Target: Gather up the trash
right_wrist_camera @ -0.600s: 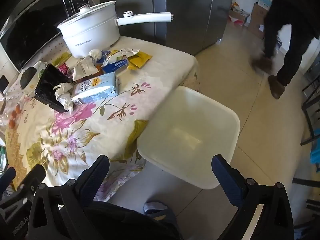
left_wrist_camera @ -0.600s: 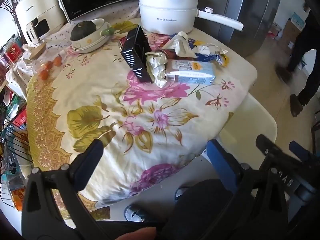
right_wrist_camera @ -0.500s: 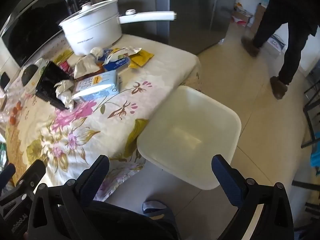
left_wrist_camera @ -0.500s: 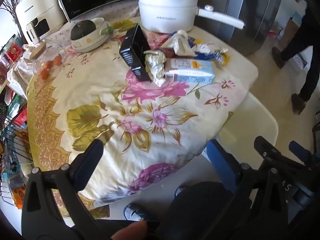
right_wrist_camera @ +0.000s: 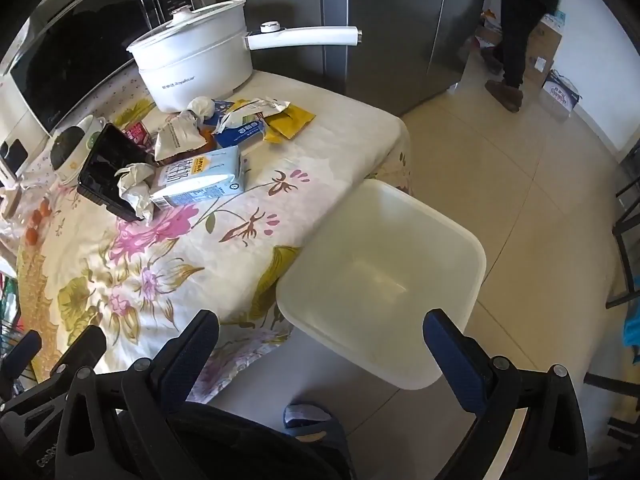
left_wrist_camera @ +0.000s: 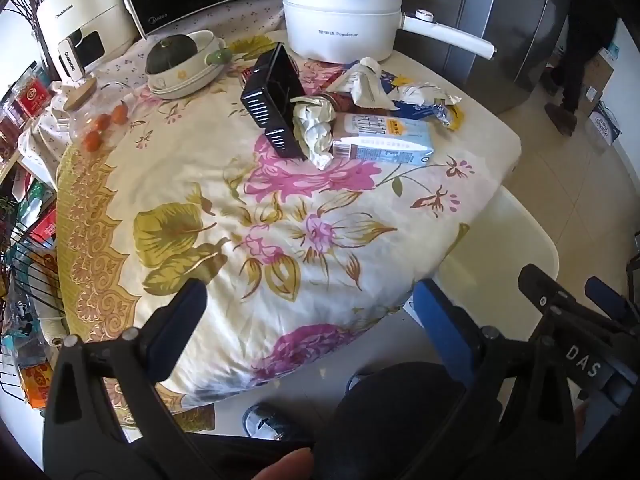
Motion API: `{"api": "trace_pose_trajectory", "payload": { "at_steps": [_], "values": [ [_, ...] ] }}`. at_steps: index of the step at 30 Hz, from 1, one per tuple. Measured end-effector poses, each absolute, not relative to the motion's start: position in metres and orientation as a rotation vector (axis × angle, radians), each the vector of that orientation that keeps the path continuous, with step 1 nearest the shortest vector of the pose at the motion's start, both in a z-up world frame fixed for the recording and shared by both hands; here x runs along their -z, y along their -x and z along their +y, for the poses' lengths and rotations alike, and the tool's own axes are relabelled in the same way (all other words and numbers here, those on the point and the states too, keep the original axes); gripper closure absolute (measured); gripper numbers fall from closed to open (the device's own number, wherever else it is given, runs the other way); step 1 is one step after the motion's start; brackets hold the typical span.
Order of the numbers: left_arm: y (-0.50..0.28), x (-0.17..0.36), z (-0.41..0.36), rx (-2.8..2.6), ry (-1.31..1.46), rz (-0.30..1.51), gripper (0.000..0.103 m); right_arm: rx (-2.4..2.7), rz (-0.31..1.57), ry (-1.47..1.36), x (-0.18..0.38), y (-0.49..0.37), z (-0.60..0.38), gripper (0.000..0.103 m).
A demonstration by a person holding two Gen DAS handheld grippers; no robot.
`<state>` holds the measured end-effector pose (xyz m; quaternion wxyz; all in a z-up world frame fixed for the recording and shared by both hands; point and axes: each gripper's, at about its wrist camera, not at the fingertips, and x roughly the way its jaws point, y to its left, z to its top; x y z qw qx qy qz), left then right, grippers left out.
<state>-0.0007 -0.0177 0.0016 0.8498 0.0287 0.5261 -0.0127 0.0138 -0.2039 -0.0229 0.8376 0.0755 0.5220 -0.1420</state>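
Observation:
Trash is heaped at the far side of the floral tablecloth point(left_wrist_camera: 248, 216): a black plastic tray point(left_wrist_camera: 274, 100), crumpled paper point(left_wrist_camera: 314, 128), a pale blue milk carton point(left_wrist_camera: 384, 140), and several wrappers point(left_wrist_camera: 424, 100) behind it. The same carton point(right_wrist_camera: 200, 178), black tray point(right_wrist_camera: 110, 166) and a yellow wrapper point(right_wrist_camera: 290, 122) show in the right wrist view. A white bin point(right_wrist_camera: 384, 276) stands on the floor against the table's near right corner. My left gripper point(left_wrist_camera: 308, 300) hangs open over the near table edge. My right gripper point(right_wrist_camera: 320, 328) is open above the bin's near rim. Neither holds anything.
A white electric pot point(left_wrist_camera: 344, 8) with a long handle stands behind the trash, beside a bowl point(left_wrist_camera: 184, 64), a microwave and small oranges point(left_wrist_camera: 104, 124). A person's dark legs point(right_wrist_camera: 516, 28) stand on the tiled floor near the fridge. A black chair frame point(right_wrist_camera: 628, 240) is at right.
The person in the background has walked farther away, toward the fridge and boxes. Both views have shifted only slightly; the grippers stay open and empty.

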Motion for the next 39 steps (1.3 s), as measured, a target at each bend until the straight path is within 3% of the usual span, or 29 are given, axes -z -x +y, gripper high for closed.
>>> {"api": "trace_pose_trajectory", "payload": {
  "at_steps": [39],
  "values": [
    [0.002,0.009,-0.016,0.058,-0.009,1.113,0.001,0.320,1.067,-0.174,0.026,-0.010,-0.206,0.000]
  ]
}}
